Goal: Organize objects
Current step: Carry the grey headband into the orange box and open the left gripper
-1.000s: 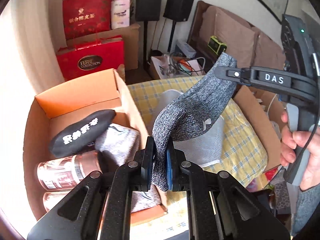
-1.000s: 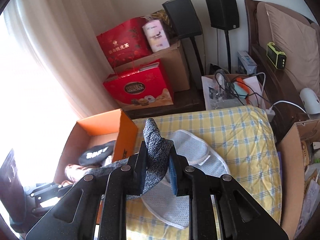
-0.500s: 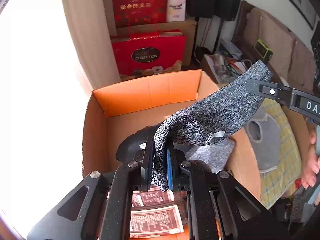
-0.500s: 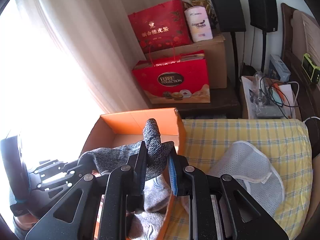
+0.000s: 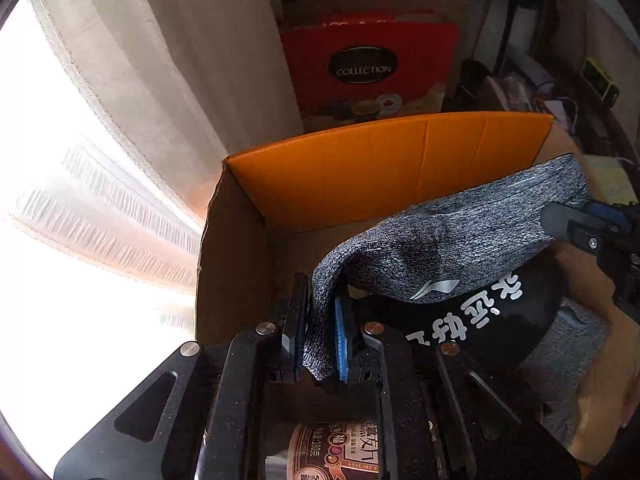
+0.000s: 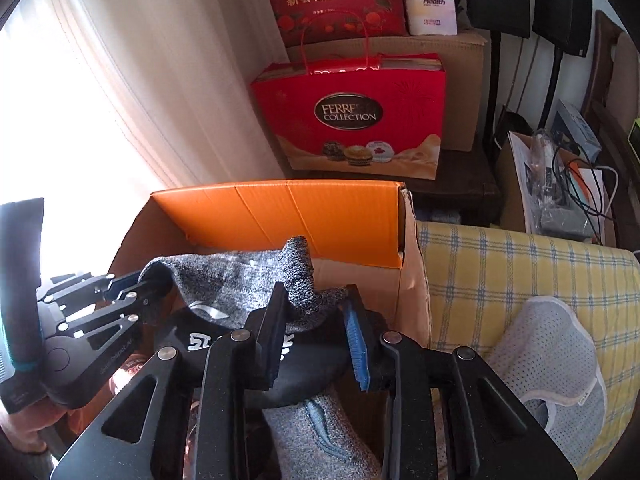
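Observation:
A grey speckled sock (image 5: 460, 240) hangs stretched between both grippers above an open cardboard box (image 5: 380, 168) with an orange inner flap. My left gripper (image 5: 320, 296) still pinches the sock's cuff end, though its jaws are starting to open. In the right wrist view my right gripper (image 6: 316, 296) has its jaws opening. The sock's (image 6: 224, 276) toe end lies loosely between them, with the blue pad standing clear of it. The sock sags just above a black pouch with white characters (image 6: 200, 344) inside the box (image 6: 280, 216).
The box also holds another grey sock (image 6: 320, 432) and a printed can (image 5: 336, 452). To its right, a white mesh pad (image 6: 552, 360) lies on a yellow checked cloth (image 6: 520, 264). A red gift bag (image 6: 352, 120) stands behind. A bright curtain hangs at left.
Both grippers carried the sock leftward from above the yellow cloth to over the box and sank toward its contents. The right gripper's jaws have spread apart.

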Demonstrator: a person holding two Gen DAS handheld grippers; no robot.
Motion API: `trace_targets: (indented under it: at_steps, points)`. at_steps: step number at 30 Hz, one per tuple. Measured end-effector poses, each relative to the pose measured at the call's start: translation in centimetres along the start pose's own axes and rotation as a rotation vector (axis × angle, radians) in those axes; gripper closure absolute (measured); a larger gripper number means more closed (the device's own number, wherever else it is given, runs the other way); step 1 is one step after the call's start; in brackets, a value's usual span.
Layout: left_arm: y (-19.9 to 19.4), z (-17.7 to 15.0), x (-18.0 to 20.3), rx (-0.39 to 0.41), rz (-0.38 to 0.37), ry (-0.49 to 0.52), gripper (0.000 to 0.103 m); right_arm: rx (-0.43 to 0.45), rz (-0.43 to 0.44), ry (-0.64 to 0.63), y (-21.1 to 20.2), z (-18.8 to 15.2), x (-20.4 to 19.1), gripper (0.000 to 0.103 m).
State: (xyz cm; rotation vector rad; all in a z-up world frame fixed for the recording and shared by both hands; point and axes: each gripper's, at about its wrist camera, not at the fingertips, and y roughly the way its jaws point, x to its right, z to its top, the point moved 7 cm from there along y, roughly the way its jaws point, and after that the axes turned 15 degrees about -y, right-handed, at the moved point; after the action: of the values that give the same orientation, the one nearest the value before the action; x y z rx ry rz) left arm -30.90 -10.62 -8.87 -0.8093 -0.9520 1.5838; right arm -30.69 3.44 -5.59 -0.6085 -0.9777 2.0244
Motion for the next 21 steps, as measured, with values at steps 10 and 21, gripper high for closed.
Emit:
trace_targets:
  at_steps: [10, 21]
  points:
    - [-1.8, -0.7, 0.5, 0.009, -0.038, -0.024, 0.043, 0.026, -0.035, -0.058, -3.8, 0.4, -0.2, 0.053]
    - [-7.6, -2.3, 1.1, 0.02, -0.221, -0.114, 0.024, 0.04, -0.073, -0.044, -8.6, -2.4, 0.9, 0.03]
